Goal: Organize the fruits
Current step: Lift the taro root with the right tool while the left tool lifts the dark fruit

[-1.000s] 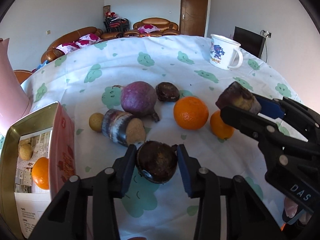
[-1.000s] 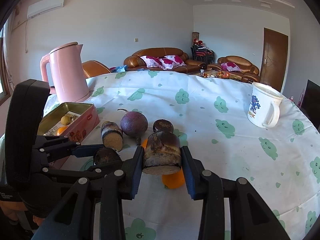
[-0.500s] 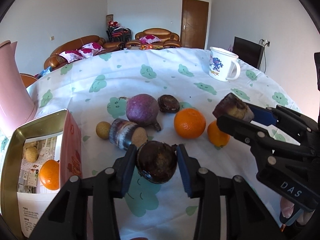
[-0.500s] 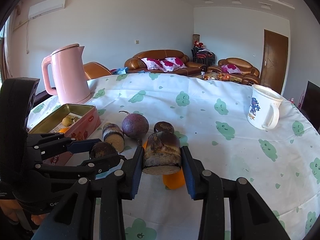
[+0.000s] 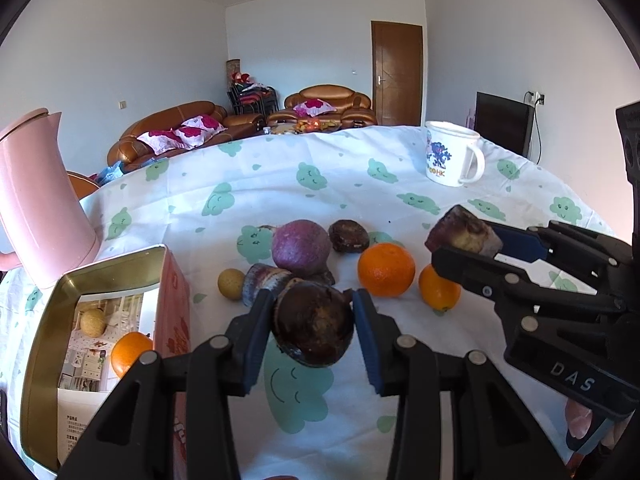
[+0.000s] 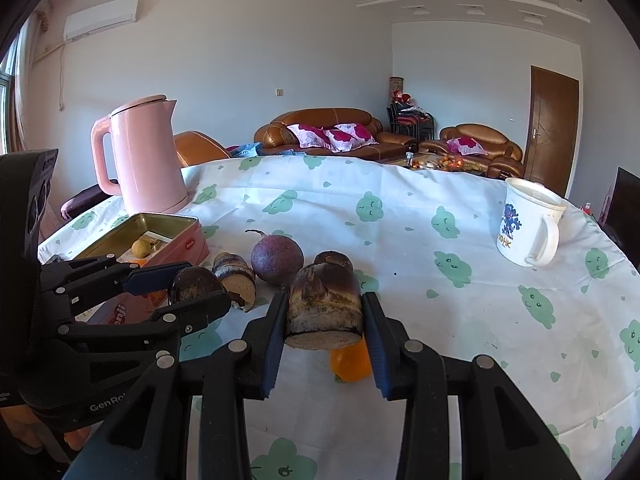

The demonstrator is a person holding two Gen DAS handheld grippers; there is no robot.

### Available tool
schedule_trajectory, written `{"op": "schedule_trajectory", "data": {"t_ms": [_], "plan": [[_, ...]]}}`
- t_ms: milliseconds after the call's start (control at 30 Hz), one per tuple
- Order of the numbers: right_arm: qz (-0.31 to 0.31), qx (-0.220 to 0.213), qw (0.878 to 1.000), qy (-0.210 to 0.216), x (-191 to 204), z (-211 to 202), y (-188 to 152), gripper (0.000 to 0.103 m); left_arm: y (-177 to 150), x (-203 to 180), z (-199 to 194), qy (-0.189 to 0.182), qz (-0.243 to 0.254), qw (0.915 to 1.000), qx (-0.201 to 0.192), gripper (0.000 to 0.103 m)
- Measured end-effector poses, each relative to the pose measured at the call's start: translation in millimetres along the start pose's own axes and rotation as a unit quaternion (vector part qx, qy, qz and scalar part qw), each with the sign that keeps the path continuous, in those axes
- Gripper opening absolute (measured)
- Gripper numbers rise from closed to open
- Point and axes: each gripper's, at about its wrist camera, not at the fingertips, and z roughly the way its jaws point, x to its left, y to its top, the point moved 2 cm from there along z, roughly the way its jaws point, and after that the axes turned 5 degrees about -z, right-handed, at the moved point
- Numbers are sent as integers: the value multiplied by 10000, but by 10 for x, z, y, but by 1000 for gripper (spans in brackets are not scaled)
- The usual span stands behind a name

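My left gripper (image 5: 313, 322) is shut on a dark brown round fruit (image 5: 313, 324), held above the cloth beside the pink tin (image 5: 173, 304). The tin holds an orange (image 5: 130, 352) and a small tan fruit (image 5: 92, 322). My right gripper (image 6: 324, 322) is shut on a cut brown chunk (image 6: 325, 308), seen from the left wrist as the chunk (image 5: 462, 234) at the right. On the cloth lie a purple round fruit (image 5: 301, 246), a striped cut piece (image 5: 262, 284), a small tan fruit (image 5: 231, 283), a dark fruit (image 5: 348, 235) and two oranges (image 5: 386, 269) (image 5: 439, 292).
A pink kettle (image 6: 146, 158) stands at the table's left behind the tin. A white printed mug (image 6: 528, 220) stands at the far right. The round table wears a white cloth with green clouds (image 6: 440, 264). Sofas and a door lie beyond.
My left gripper has risen and tilted up with the dark fruit in it, so more of the room shows. The right gripper has stayed put with its chunk.
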Motion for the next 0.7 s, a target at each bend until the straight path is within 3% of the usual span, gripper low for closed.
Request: {"op": "schedule_trajectory", "data": {"t_ms": [700], "plan": [[-85, -307, 9995, 87, 30, -105, 11, 39, 0, -5, -180, 232, 30, 9986, -483, 42]]}}
